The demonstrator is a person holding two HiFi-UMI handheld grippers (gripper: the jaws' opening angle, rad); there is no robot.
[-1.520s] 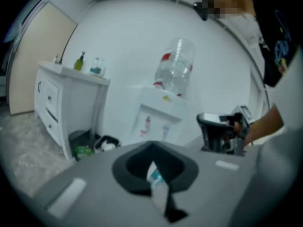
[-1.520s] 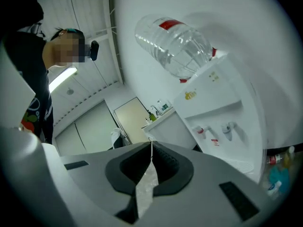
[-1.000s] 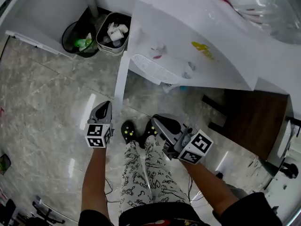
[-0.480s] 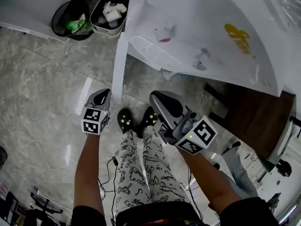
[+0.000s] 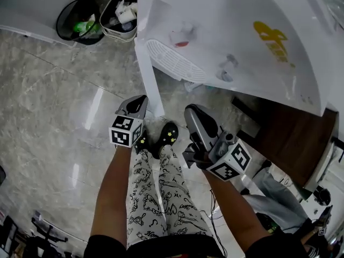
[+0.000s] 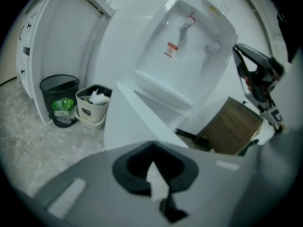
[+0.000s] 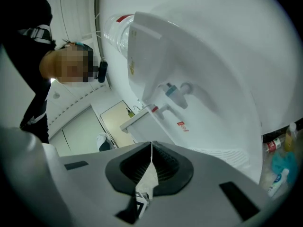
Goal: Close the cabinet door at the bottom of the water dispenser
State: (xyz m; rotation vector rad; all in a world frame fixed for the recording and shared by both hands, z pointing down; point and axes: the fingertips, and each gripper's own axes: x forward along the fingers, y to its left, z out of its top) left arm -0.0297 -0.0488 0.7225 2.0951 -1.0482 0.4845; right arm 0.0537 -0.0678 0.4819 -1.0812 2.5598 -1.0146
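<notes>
Jaws are being held pressed together, gripping nothing, on both left gripper point(image 5: 138, 100) and right gripper point(image 5: 192, 110). The cabinet door point(image 5: 150, 79) is being shown ajar at upper centre, below the water dispenser point(image 5: 226, 31), just beside the left gripper.

Head view, as I see it, steeply down on the water dispenser point(image 5: 236, 36), left gripper view low, near, facing its front past the cabinet door point(image 6: 128, 122), right gripper view nearer, angled up at the taps point(image 7: 177, 89), dispenser front common to all.
</notes>
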